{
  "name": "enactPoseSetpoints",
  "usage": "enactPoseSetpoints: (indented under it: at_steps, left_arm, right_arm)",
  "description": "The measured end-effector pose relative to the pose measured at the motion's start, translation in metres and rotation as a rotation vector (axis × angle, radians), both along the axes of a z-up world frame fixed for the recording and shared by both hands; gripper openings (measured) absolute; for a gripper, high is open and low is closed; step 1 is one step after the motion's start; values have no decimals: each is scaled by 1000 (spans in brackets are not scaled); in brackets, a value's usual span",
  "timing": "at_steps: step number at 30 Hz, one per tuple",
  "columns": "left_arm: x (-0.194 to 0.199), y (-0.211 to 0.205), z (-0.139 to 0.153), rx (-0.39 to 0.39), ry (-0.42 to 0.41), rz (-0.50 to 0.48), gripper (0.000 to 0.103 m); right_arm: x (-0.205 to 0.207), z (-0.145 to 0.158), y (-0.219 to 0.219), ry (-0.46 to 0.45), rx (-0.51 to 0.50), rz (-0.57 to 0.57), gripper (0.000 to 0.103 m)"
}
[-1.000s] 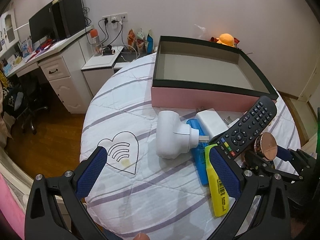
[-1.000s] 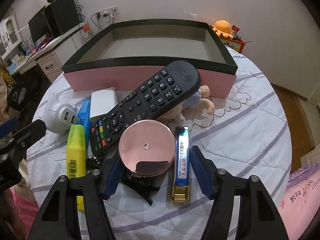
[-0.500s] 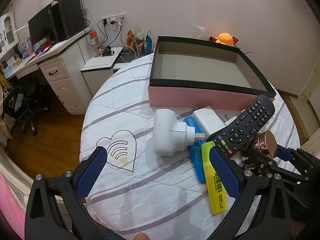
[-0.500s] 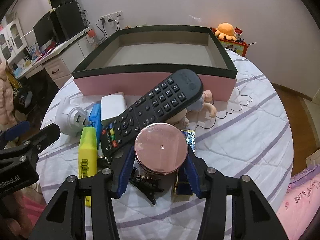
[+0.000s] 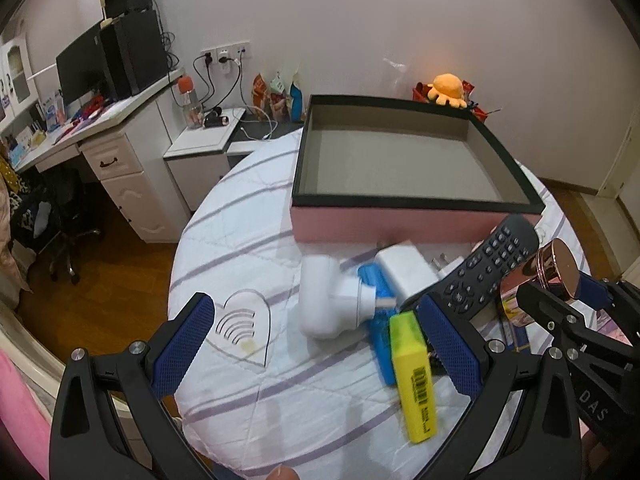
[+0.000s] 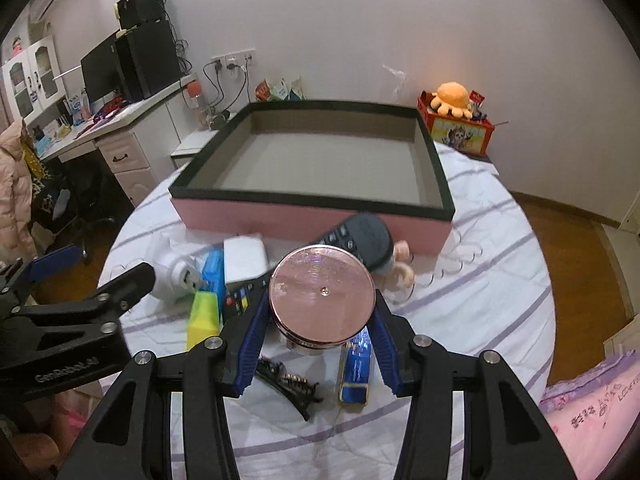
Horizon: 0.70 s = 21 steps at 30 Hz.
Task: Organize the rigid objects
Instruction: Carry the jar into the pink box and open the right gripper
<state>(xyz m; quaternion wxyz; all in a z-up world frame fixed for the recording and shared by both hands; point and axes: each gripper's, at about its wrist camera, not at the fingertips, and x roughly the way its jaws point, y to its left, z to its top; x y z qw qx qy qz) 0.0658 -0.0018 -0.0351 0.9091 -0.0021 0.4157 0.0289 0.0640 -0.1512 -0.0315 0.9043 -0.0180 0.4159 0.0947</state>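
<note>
The right gripper [image 6: 318, 320] has just closed its jaws onto a rose-gold jar [image 6: 322, 294], which it holds raised above the clutter on the table [image 6: 480, 300], in front of the open box [image 6: 320, 216]. The left gripper [image 5: 320, 344] hovers with jaws apart over a white plug [image 5: 328, 300], beside a remote [image 5: 488, 268] and highlighter [image 5: 414, 372].

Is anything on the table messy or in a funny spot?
Yes. The remote, white charger, yellow highlighter and a small doll lie jumbled on top of each other in front of the pink box, whose inside shows nothing. The remote rests propped up on the pile, not flat.
</note>
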Motion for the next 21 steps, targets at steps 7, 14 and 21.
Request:
enactPoseSetpoints:
  at_steps: [7,14,21]
  left_arm:
    - [16,3,10,-5,-17,8,103]
    - [55,3,21,26,-36,17,103]
    - [114,-2,9,33,-6,26,103]
  right_arm:
    - [11,25,1,-54,-9,10,50]
    - [63,54,4,-141,-52,10,50]
    - [134,26,6,-83,-74,-2,50]
